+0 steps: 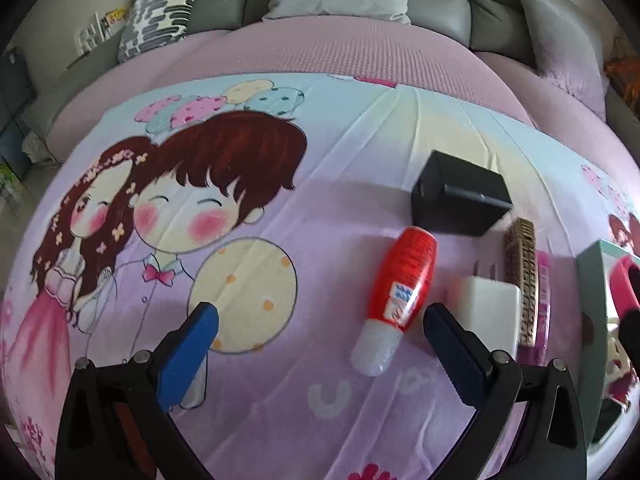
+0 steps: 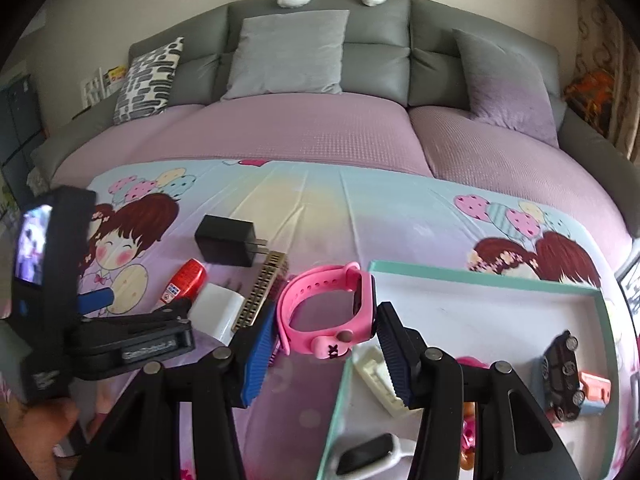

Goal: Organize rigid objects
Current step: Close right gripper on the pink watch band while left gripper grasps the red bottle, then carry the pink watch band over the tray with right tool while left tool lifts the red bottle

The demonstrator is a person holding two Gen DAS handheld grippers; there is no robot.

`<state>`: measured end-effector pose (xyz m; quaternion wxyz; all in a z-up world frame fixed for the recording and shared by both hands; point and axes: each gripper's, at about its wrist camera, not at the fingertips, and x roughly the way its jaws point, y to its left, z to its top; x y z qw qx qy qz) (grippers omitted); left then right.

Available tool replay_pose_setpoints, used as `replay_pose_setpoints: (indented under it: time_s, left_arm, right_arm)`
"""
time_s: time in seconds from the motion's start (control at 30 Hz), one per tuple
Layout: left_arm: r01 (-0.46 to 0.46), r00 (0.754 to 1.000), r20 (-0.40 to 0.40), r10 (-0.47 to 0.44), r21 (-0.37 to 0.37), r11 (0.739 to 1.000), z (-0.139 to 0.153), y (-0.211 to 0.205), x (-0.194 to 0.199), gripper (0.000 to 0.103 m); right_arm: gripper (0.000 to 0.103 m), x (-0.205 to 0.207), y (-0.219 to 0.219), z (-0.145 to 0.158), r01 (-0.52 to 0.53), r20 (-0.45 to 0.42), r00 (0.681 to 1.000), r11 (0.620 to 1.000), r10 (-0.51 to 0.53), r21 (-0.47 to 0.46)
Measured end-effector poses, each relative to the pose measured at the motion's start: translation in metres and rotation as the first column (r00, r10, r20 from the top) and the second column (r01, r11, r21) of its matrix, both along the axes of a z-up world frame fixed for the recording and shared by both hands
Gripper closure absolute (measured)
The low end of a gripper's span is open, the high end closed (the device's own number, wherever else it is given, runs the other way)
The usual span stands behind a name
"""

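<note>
Lying loose: two chargers (image 1: 462, 196), one bottle (image 1: 404, 280).

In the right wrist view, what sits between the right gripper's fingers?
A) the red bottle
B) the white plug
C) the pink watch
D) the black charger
C: the pink watch sits between the right gripper fingers, at the tray edge, while the red bottle, black charger and white plug lie to the left on the sheet.
</note>
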<state>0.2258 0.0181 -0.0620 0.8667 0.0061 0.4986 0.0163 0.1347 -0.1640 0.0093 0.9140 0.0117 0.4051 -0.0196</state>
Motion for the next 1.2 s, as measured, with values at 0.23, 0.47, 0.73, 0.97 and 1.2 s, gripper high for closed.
replay_pose_setpoints:
  time_s: [0.23,0.47,0.73,0.97,1.2]
  left_arm:
    - [0.042,0.998,0.041,-0.043,0.028,0.999,0.000,-0.013,0.005,0.034]
    - [0.079,0.992,0.100,-0.078,-0.006,0.997,0.009,-0.021,0.006,0.054]
    - [0.120,0.987,0.102,-0.121,0.019,0.993,0.009,-0.033,0.004,0.075]
    - [0.120,0.988,0.093,-0.124,0.047,0.992,0.010,-0.039,0.003,0.076]
    - [0.101,0.989,0.109,-0.101,0.006,0.995,0.020,-0.034,-0.002,0.077]
  right_arm:
    - [0.050,-0.004,-0.014,-0.007,0.036,-0.024,0.999,0.998,-0.035,0.056]
    - [0.050,-0.004,-0.018,-0.008,0.030,-0.013,0.999,0.997,-0.029,0.072]
    - [0.050,-0.007,-0.026,-0.006,0.031,-0.011,0.999,0.993,-0.030,0.114]
    - [0.050,-0.010,-0.037,-0.003,0.046,-0.002,0.999,0.990,-0.046,0.133]
    - [0.050,-0.013,-0.045,0.002,0.046,0.012,0.999,0.985,-0.049,0.165]
